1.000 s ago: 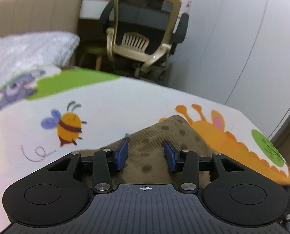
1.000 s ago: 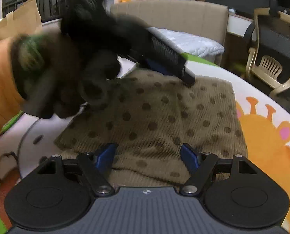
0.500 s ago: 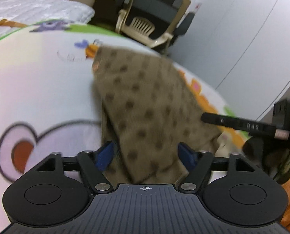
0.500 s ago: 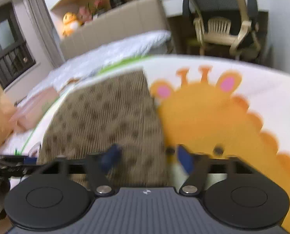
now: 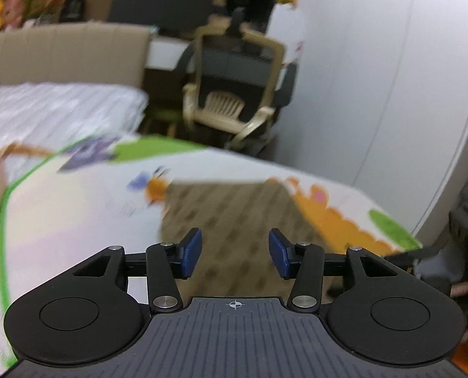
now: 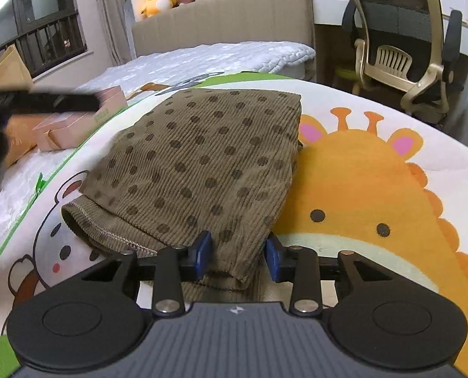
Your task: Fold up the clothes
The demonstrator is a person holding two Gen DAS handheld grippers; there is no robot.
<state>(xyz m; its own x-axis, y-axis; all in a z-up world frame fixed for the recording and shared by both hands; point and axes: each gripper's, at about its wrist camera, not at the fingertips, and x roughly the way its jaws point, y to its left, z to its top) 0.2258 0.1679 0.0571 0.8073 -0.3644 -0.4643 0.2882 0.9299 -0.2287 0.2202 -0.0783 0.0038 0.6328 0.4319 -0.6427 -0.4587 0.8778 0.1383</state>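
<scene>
A brown corduroy garment with dark dots (image 6: 202, 163) lies folded on the cartoon play mat (image 6: 360, 189). My right gripper (image 6: 237, 253) is open, its blue pads on either side of the garment's near corner at the mat. In the left wrist view the garment (image 5: 234, 211) is blurred, lying ahead of my left gripper (image 5: 234, 252), which is open, empty and raised above the near edge. The left gripper shows as a dark blur in the right wrist view (image 6: 38, 102).
A bed with a white quilt (image 6: 218, 56) stands behind the mat. A pink box (image 6: 76, 119) lies at the mat's left edge. An office chair (image 6: 404, 50) stands at the back right beside a white wall (image 5: 391, 78).
My left gripper has lifted and swung back over the garment's near edge. My right gripper has come down to the garment's near corner, its pads now around the fabric.
</scene>
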